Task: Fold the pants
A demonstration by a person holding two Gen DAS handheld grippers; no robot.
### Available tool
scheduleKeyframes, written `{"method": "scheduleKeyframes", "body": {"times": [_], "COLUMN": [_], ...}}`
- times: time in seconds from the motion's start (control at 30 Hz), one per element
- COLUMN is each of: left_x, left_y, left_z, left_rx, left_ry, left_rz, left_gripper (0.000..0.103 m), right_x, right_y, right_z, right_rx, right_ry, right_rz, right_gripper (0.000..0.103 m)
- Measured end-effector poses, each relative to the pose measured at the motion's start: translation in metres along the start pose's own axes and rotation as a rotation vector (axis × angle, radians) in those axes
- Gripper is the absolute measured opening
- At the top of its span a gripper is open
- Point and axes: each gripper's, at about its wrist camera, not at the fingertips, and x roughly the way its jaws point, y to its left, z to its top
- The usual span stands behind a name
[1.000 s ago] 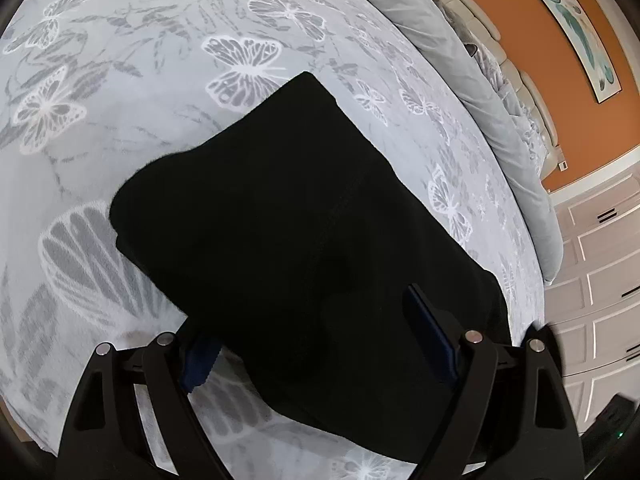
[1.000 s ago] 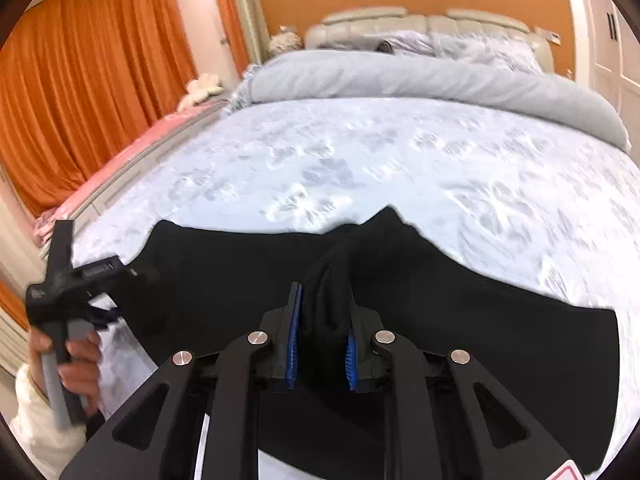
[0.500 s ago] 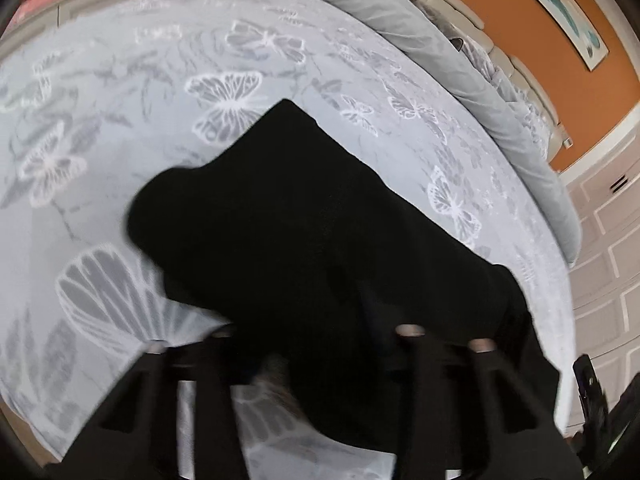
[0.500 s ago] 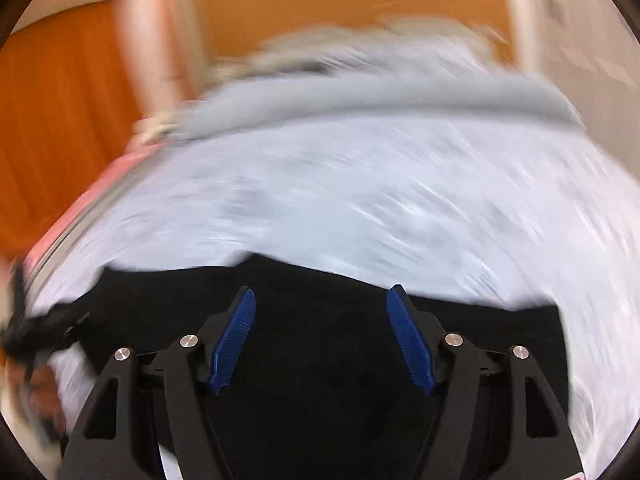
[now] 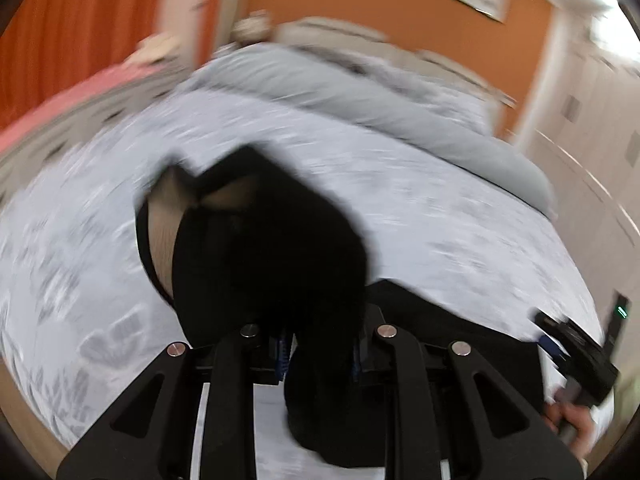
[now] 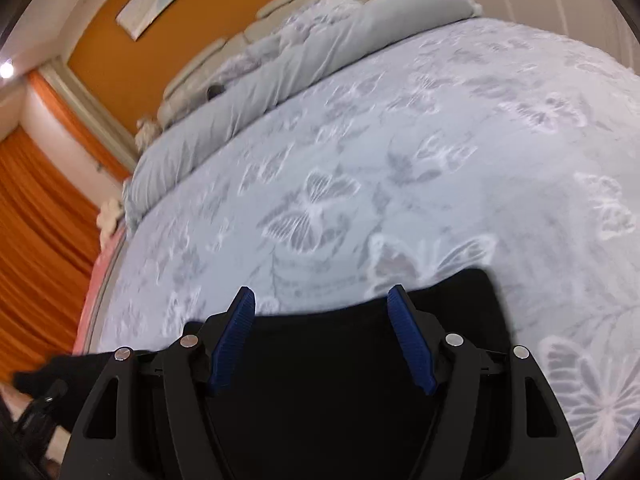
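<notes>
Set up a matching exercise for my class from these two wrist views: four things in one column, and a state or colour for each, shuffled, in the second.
Column 1
1. left gripper
2. right gripper
3. curtain
4. bedspread

Column 2
a. pale grey with a butterfly print
b. shut on the black pants, lifting a bunch of them
c. orange
d. open, fingers spread above the pants lying flat

Pairs: 1-b, 2-d, 3-c, 4-a
</notes>
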Motion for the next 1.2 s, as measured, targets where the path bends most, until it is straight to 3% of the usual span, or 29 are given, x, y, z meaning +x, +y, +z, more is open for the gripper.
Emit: {"method": "scheduleKeyframes", "body": {"times": [0.1,0.13,0.23,0.33,0.4,0.47,0.53,0.67,0.73,0.8,0.97,1.0,1.03,1.07,1.13,1.2], "left_x": [-0.004,0.001,0.045,0.086,0.080,0.061,0.040,0.009,0.010,0.014,0.054,0.066,0.074,0.078,0.087,0.096], "left_y": [-0.079,-0.100,-0.148,-0.156,-0.151,-0.143,-0.133,-0.097,-0.072,-0.049,0.010,0.022,0.030,0.035,0.050,0.056], "left_z": [-0.016,-0.027,-0.076,-0.118,-0.124,-0.114,-0.100,-0.071,-0.056,-0.054,-0.051,-0.052,-0.053,-0.055,-0.063,-0.065], "left_rx": [0.161,0.210,0.302,0.294,0.292,0.291,0.268,0.193,0.145,0.129,0.059,0.043,0.035,0.029,0.019,0.001], "left_ry": [0.021,0.045,0.226,0.385,0.354,0.307,0.256,0.203,0.202,0.186,0.218,0.222,0.220,0.211,0.176,0.199], "left_rz": [-0.070,-0.080,-0.104,-0.086,-0.075,-0.092,-0.132,-0.217,-0.196,-0.127,-0.026,-0.029,-0.026,-0.027,-0.028,0.006], "left_gripper": [0.024,0.030,0.060,0.060,0.065,0.082,0.090,0.094,0.094,0.094,0.094,0.094,0.094,0.094,0.094,0.094], "right_x": [-0.013,-0.017,-0.026,-0.033,-0.034,-0.034,-0.031,-0.009,0.001,0.009,0.022,0.023,0.023,0.025,0.021,0.003], "right_y": [-0.015,-0.022,-0.037,-0.046,-0.048,-0.048,-0.044,-0.026,-0.016,-0.009,0.007,0.012,0.020,0.026,0.034,0.043], "right_z": [0.010,0.012,0.017,0.020,0.020,0.021,0.021,0.004,-0.013,-0.028,-0.048,-0.051,-0.056,-0.060,-0.061,-0.054], "right_rx": [0.033,0.050,0.085,0.073,0.068,0.062,0.037,-0.030,-0.089,-0.147,-0.263,-0.284,-0.319,-0.338,-0.366,-0.359], "right_ry": [-0.045,-0.048,-0.039,-0.024,-0.014,0.000,0.022,0.204,0.298,0.352,0.349,0.338,0.325,0.332,0.291,0.242], "right_rz": [-0.030,-0.027,-0.009,-0.022,-0.012,0.012,0.032,0.123,0.119,0.069,-0.013,-0.023,-0.001,0.016,0.001,0.053], "right_gripper": [0.067,0.067,0.068,0.068,0.069,0.070,0.070,0.073,0.073,0.073,0.082,0.075,0.042,0.041,0.021,0.013]}}
